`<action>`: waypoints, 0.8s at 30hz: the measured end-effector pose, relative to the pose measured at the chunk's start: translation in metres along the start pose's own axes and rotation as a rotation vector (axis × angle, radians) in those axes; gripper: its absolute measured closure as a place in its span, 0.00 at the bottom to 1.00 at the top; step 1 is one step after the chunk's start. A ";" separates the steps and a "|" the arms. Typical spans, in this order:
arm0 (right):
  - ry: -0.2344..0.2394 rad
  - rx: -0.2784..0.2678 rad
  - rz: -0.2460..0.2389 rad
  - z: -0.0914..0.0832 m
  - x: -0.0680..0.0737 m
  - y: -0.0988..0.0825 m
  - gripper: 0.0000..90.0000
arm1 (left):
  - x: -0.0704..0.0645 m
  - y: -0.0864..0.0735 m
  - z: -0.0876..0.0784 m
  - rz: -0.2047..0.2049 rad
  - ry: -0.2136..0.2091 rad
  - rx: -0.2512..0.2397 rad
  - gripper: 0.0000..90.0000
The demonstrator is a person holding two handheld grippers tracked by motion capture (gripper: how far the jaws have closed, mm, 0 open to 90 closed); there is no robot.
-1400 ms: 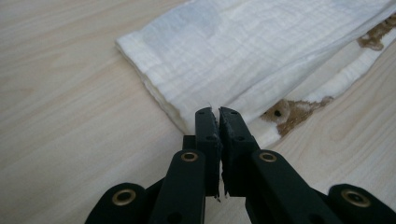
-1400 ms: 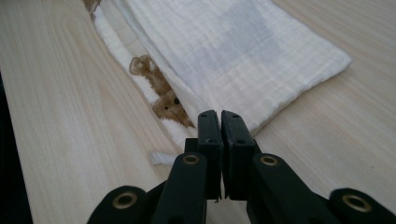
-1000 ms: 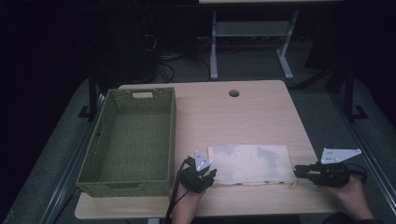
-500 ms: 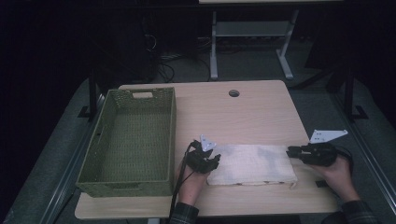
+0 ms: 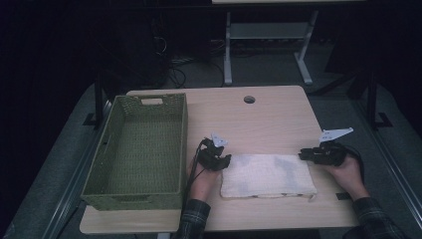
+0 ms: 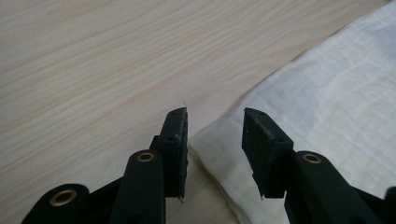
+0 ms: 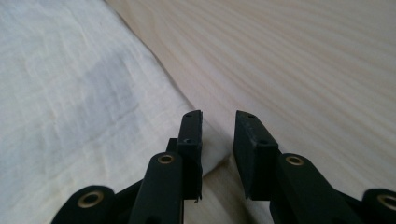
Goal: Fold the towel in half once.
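Pale wood runs under everything here: the counter (image 5: pixel 278 119) carries the whole job, and most of the work looks to be ahead of you. The green woven basket (image 5: pixel 137 149) at its left side is empty, so nothing has gone into it yet. The white cloth (image 5: pixel 266 175) lies flat on the near part of the counter, just right of the basket, folded into a long rectangle with a faint grey stain near its middle.

Your left gripper (image 6: pixel 215 135) sits at the cloth's far left corner, its fingers apart with the corner between them but not pinched. Your right gripper (image 7: pixel 218 133) is at the far right corner, its fingers likewise parted and straddling the cloth's edge. So I judge that you are lined up for a two-corner grasp; closing, lifting or folding, and any move to the basket are left.

Nothing stands between cloth and basket except the basket's near wall.
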State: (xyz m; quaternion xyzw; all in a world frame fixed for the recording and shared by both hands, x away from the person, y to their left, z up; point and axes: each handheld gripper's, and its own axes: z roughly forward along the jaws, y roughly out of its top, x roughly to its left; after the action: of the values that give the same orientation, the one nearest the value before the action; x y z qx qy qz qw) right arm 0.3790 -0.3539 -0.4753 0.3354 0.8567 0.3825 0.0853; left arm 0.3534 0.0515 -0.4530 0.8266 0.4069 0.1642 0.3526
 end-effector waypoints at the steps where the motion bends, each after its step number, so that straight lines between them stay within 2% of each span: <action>1: 0.004 -0.004 0.001 0.000 0.000 0.000 0.81 | 0.002 0.000 0.001 -0.003 0.000 0.003 0.67; 6: 0.015 -0.007 -0.005 0.001 0.002 -0.001 0.93 | 0.010 -0.001 0.006 -0.013 0.015 0.014 0.67; 12: 0.014 -0.005 -0.009 0.001 0.002 -0.001 0.94 | 0.013 -0.003 0.013 -0.004 0.014 0.042 0.67; 16: 0.015 -0.005 -0.008 0.001 0.002 -0.001 0.95 | 0.013 -0.004 0.015 -0.007 -0.004 0.038 0.68; 19: 0.014 -0.004 -0.010 0.001 0.003 -0.001 0.95 | 0.014 -0.004 0.017 -0.018 -0.039 0.033 0.76; 21: 0.008 0.001 -0.015 0.001 0.004 0.000 0.96 | 0.014 -0.004 0.017 -0.013 -0.074 0.030 0.87; 24: -0.015 0.010 -0.037 0.000 0.006 0.001 0.96 | 0.012 -0.003 0.017 -0.003 -0.079 0.031 0.94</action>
State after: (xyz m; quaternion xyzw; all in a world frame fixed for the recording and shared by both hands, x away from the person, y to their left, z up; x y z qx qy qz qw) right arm 0.3751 -0.3491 -0.4740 0.3227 0.8641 0.3739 0.0971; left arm 0.3688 0.0544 -0.4670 0.8371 0.3966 0.1245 0.3556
